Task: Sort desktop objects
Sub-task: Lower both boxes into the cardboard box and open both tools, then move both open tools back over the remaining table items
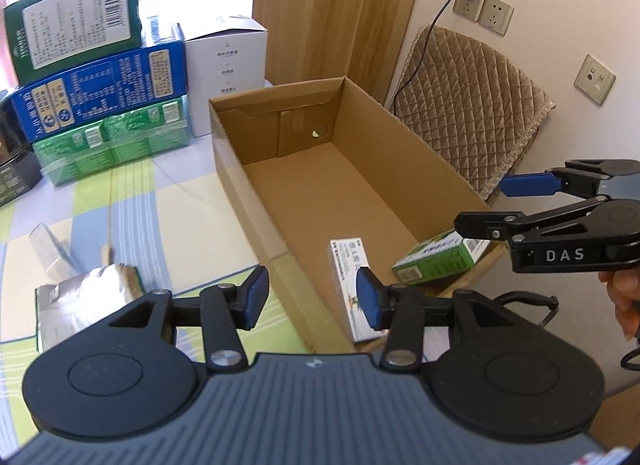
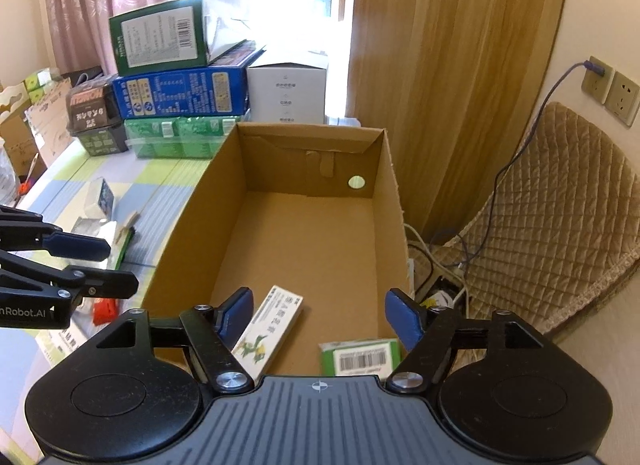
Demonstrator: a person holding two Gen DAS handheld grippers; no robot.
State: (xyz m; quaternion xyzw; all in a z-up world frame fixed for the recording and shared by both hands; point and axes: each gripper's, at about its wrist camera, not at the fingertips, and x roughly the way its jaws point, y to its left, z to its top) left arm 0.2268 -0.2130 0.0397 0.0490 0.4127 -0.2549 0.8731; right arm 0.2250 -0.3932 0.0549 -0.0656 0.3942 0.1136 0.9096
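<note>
Right tongs [image 2: 320,319] wide, empty, above white box [image 2: 269,332] and green box [image 2: 360,357] in carton [image 2: 192,217].

A home room: pink patterned curtains [image 2: 80,5], quilted chair cover [image 1: 468,105], wall sockets [image 1: 484,9], checked tablecloth [image 1: 160,205], stacked retail boxes [image 1: 100,85] beside wooden door [image 1: 332,13].

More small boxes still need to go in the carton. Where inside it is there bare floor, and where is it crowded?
The cardboard carton has bare floor from the middle to the far wall with the round hole. The near end is crowded: the white medicine box and the green box lie there.
</note>
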